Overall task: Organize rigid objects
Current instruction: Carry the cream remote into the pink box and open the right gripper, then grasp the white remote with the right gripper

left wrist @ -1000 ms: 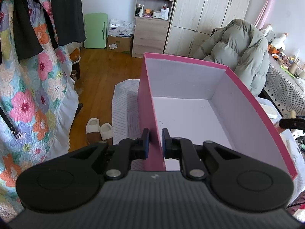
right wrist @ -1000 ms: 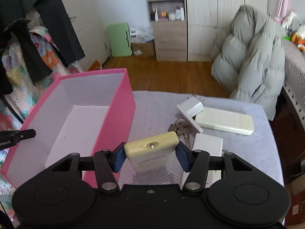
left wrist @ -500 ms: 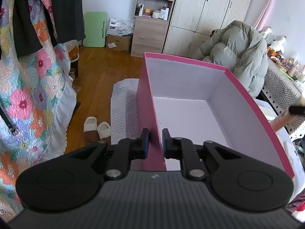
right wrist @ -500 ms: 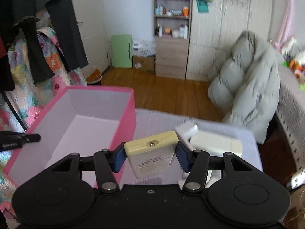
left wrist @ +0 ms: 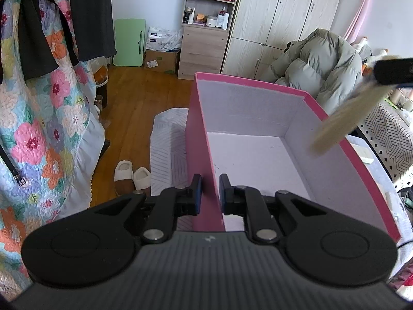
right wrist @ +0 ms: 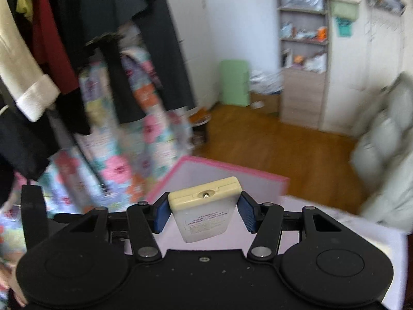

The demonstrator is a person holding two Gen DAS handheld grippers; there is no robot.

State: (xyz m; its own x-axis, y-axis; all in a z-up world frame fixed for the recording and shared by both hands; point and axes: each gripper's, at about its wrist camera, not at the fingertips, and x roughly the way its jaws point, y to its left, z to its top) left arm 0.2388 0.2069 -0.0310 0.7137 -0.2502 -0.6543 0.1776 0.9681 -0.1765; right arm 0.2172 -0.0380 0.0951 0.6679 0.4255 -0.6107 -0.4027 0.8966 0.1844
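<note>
A pink box (left wrist: 258, 155) with a white inside stands open on the bed cover. My left gripper (left wrist: 209, 196) is shut on its near left wall, one pad outside and one inside. My right gripper (right wrist: 204, 214) is shut on a cream flat device (right wrist: 205, 208) with a label on its underside. In the left wrist view that cream device (left wrist: 343, 121) hangs blurred above the box's right wall, under the black tip of the right gripper (left wrist: 392, 71). In the right wrist view the pink box (right wrist: 219, 173) lies just beyond and below the held device.
A floral quilt (left wrist: 38, 118) and dark hanging clothes (left wrist: 90, 15) stand at the left. A grey puffer jacket (left wrist: 320, 62) lies behind the box. Slippers (left wrist: 131, 178) sit on the wooden floor. A white flat item (left wrist: 364, 152) lies right of the box.
My right gripper has risen and swung left with the cream device, from over the bed cover to above the box. The left gripper and the box have stayed put.
</note>
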